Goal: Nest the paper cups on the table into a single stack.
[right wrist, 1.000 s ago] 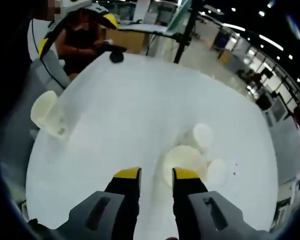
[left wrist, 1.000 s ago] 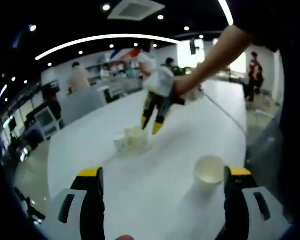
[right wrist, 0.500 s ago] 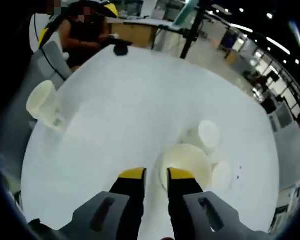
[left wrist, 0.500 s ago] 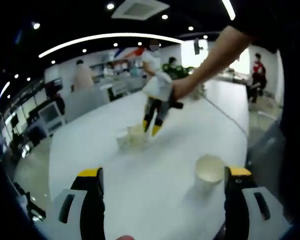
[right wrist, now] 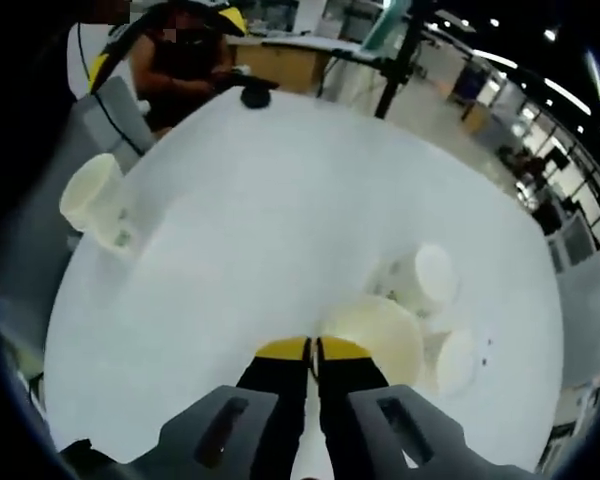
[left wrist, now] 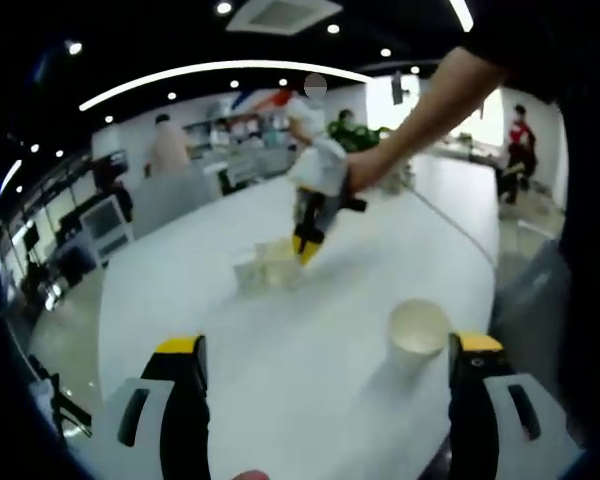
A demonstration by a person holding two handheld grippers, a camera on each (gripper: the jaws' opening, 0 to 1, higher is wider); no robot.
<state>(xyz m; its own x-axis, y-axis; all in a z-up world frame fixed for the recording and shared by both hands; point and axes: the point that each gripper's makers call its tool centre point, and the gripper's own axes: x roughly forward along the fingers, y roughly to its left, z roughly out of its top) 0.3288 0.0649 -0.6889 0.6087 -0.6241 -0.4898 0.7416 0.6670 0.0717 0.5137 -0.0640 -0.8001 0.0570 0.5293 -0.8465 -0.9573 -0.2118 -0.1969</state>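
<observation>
My right gripper [right wrist: 313,348] is shut on the near rim of an upright white paper cup [right wrist: 380,335], pinching its wall. Two more cups, one [right wrist: 427,275] behind it and one [right wrist: 456,360] to its right, crowd against it. A lone cup [right wrist: 93,203] stands apart near the table's left edge. In the left gripper view, that lone cup [left wrist: 418,331] stands just ahead of my right-hand finger, and my left gripper [left wrist: 328,345] is open with nothing between its jaws. Farther off, the right gripper [left wrist: 306,245] dips into the cup cluster [left wrist: 268,266].
The white oval table [right wrist: 270,220] has bare room in its middle. A black object [right wrist: 255,97] lies at its far end near a seated person [right wrist: 180,60]. A person's arm [left wrist: 430,110] holds the right gripper. Office desks and people stand beyond.
My right gripper's jaws have closed from a small gap onto the cup's rim, and it has sunk lower toward the cluster. My left gripper has stayed open and nearly still.
</observation>
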